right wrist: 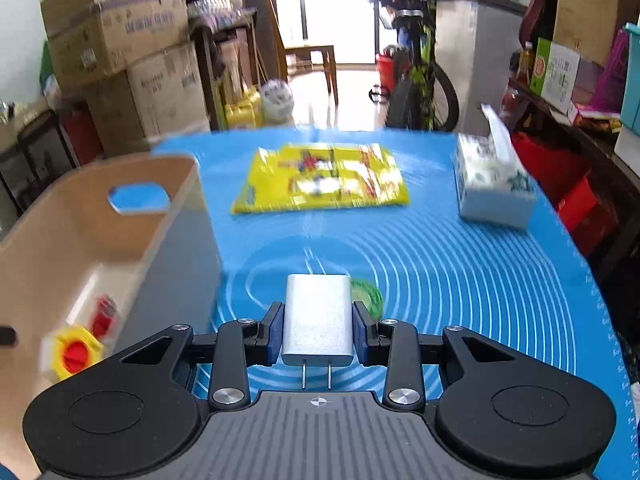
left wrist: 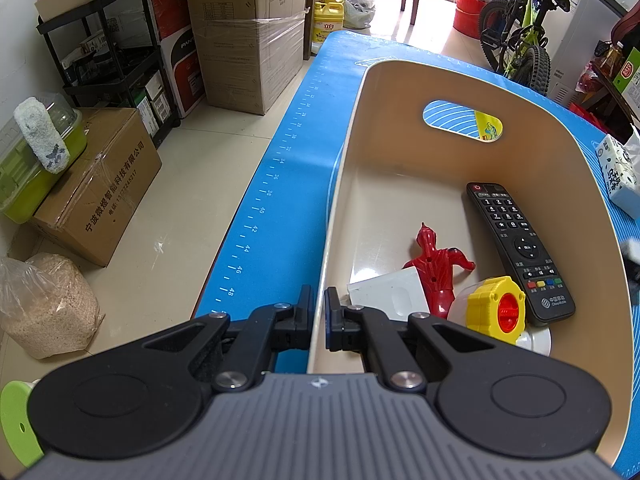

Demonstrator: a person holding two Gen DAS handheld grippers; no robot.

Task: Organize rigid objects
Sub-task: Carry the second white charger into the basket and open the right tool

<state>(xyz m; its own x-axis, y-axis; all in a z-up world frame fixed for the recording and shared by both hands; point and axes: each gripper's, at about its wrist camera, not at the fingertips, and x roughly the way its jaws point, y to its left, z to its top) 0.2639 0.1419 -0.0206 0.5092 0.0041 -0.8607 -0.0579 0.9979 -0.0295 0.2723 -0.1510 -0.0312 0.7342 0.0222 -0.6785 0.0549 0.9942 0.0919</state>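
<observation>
Right, your right gripper (right wrist: 319,330) is clamped on the silver charger (right wrist: 318,312), prongs toward you, above the blue mat (right wrist: 480,280). The bin (right wrist: 80,232) lies to its left; left gripper (left wrist: 319,312) pinches the bin's wall.

Left wrist view close over the beige bin (left wrist: 400,152), right wrist view across the blue mat (right wrist: 440,248), both sharing bin and mat
</observation>
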